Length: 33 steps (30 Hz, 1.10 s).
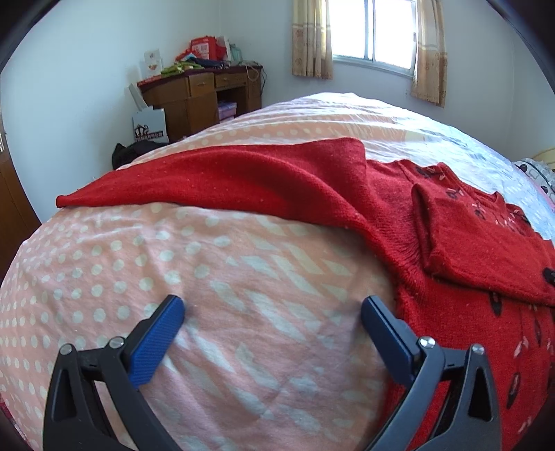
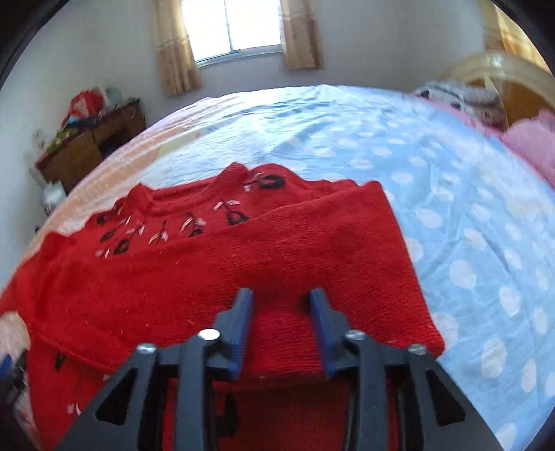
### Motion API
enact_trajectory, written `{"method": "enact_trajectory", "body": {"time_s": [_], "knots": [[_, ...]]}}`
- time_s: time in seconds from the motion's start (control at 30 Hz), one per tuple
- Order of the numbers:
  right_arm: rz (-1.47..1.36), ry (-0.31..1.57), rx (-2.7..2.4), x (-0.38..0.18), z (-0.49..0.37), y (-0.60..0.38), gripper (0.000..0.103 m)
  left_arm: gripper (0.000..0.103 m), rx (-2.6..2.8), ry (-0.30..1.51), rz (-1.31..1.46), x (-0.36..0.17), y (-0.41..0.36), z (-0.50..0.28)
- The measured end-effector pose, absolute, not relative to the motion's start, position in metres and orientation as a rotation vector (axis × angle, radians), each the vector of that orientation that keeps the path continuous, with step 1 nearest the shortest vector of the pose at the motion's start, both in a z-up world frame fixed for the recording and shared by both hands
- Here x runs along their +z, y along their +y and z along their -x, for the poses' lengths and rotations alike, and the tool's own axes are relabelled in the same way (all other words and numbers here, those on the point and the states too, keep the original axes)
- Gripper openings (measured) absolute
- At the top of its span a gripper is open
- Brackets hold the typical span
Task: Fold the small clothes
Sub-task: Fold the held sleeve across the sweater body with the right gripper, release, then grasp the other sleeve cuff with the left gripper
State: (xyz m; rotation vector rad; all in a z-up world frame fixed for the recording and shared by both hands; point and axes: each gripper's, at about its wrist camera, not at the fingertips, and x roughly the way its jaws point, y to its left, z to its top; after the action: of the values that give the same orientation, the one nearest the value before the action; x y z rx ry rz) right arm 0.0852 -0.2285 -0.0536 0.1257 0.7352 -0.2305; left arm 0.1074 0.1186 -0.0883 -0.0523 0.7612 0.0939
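A red sweater point(image 1: 451, 222) lies mid-bed, one sleeve point(image 2: 312, 236) folded across. The released left gripper point(image 1: 272, 312) hovers beside the outstretched sleeve point(image 1: 215, 173), likely next; the right gripper point(image 2: 281, 298) hangs unclenched above.

Sweater point(image 1: 451, 215) lies on bed point(image 1: 173, 260), desk point(image 1: 201, 93) behind.

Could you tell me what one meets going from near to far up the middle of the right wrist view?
Right claw → folded sleeve → embroidered chest of the red sweater → blue dotted bedsheet → window.
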Motion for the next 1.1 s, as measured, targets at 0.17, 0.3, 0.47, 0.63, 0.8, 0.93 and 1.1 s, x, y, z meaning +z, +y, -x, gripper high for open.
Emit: {"method": "enact_trajectory", "body": {"time_s": [0.17, 0.3, 0.47, 0.63, 0.8, 0.93, 1.1], "knots": [[-0.106, 0.720, -0.212, -0.054, -0.078, -0.228, 0.058, 0.103, 0.192, 0.633, 0.197, -0.050, 0.176, -0.101], [-0.129, 0.705, -0.186, -0.054, -0.074, -0.230, 0.063, 0.103, 0.336, 0.619, 0.353, -0.033, 0.255, -0.123], [-0.113, 0.704, -0.175, -0.055, -0.075, -0.225, 0.069, 0.101, 0.482, 0.608, 0.489, -0.037, 0.333, -0.151], [-0.112, 0.702, -0.174, -0.056, -0.075, -0.224, 0.069, 0.082, 0.450, 0.688, 0.605, -0.066, 0.355, -0.181], [-0.113, 0.700, -0.172, -0.056, -0.075, -0.224, 0.069, 0.078, 0.454, 0.691, 0.649, -0.075, 0.353, -0.191], [-0.118, 0.696, -0.167, -0.057, -0.074, -0.226, 0.070, 0.047, 0.465, 0.678, 0.681, -0.078, 0.357, -0.192], [-0.129, 0.688, -0.156, -0.057, -0.074, -0.227, 0.071, 0.007, 0.426, 0.677, 0.747, -0.085, 0.367, -0.191]]}}
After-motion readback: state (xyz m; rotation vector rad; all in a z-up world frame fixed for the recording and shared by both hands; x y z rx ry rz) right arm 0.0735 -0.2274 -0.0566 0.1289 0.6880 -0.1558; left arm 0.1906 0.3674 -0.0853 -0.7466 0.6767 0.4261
